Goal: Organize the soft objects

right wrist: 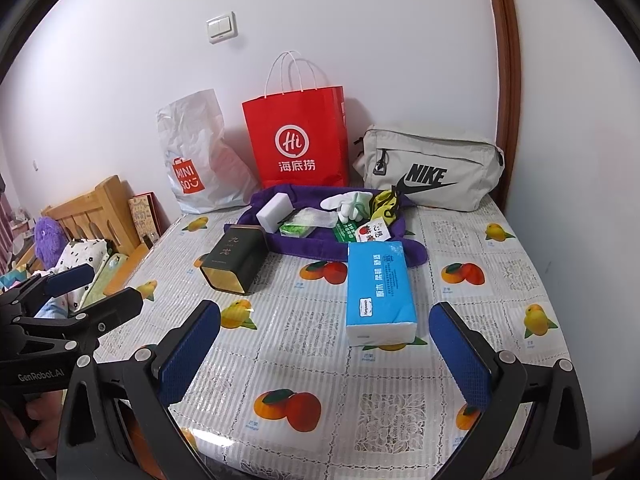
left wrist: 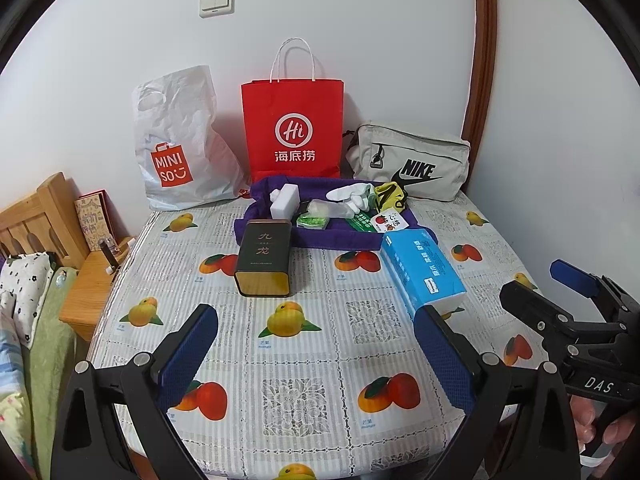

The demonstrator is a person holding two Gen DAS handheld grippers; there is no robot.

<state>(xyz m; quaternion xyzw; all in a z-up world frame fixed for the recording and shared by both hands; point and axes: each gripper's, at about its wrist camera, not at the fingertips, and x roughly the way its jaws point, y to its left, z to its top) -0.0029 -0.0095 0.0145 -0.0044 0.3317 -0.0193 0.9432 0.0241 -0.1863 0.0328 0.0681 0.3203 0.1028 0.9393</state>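
The blue tissue pack (right wrist: 378, 286) lies flat on the fruit-patterned tablecloth (right wrist: 312, 332), its long axis running near to far, its far end just beside the purple cloth tray (right wrist: 308, 245). The right gripper (right wrist: 326, 350) hovers low over the near part of the table with its blue-padded fingers (right wrist: 190, 354) spread wide and nothing between them; the tissue pack sits just beyond the gap, slightly right of its centre line and apart from both pads. The left gripper (left wrist: 316, 354) is held level beside it on the left, likewise spread wide and empty, with the tissue pack (left wrist: 420, 266) ahead of its right finger. In the left wrist view the right gripper (left wrist: 560, 288) appears at the right edge, with part of a hand (left wrist: 600, 426) around its handle.

A dark green tin (right wrist: 234, 262) lies on its side left of the tissue pack, its gold end facing near. The tray holds a white block (right wrist: 274, 207), a clear crumpled bag (right wrist: 316, 216), a green packet (right wrist: 296, 230), white gloves (right wrist: 346, 202) and a yellow-black item (right wrist: 384, 204). Against the far wall stand a white Miniso bag (right wrist: 196, 160), a red paper bag (right wrist: 298, 140) and a grey Nike pouch (right wrist: 432, 168), from left to right. A wooden bed frame (right wrist: 94, 210) lies left of the table.
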